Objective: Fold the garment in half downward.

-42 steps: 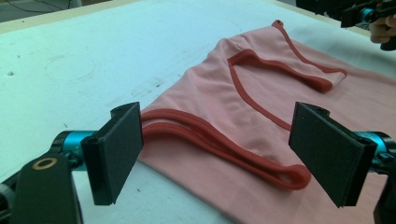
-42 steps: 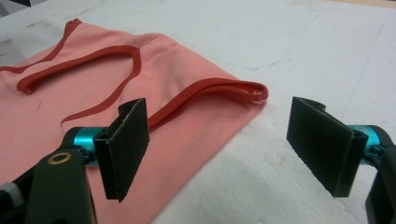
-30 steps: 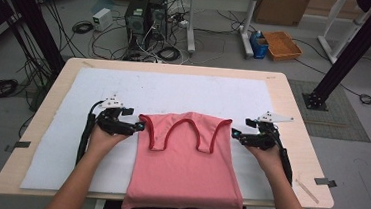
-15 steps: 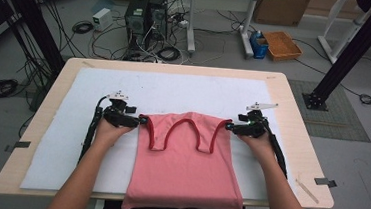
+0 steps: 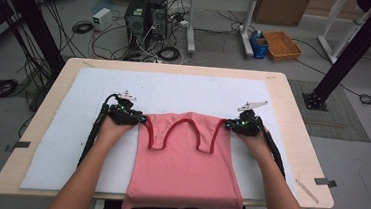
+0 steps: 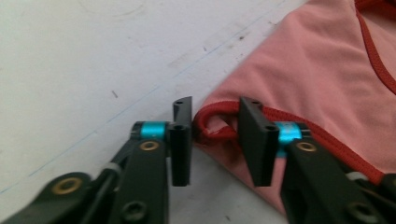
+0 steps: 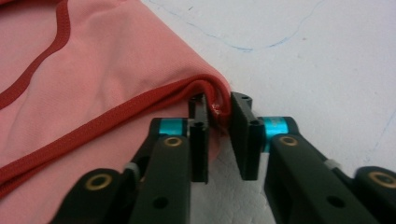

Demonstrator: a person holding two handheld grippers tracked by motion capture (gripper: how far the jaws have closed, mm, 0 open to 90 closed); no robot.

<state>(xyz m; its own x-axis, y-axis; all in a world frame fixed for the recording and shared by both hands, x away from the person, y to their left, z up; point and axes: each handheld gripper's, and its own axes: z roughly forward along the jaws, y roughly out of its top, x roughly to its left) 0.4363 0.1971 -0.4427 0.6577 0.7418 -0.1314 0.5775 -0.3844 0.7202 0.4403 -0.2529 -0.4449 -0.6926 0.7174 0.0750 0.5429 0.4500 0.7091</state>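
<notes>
Item: pink tank top [image 5: 183, 169], flat on the white mat [image 5: 70, 140], hem over the table's near edge; left gripper [image 5: 139, 118] and right gripper [image 5: 228, 124] have just been closing, each pinching a red-trimmed shoulder strap (thin bites), so a lift may slip one strap free.

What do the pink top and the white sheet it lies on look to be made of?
Pink top: seemingly a thin, matte knit, soft enough to bunch between the right gripper pads; its darker red binding looks ribbed. White sheet: probably a foam or felt mat, matte and slightly grainy, with faint pen lines and scuffs; the exact material is unclear.
</notes>
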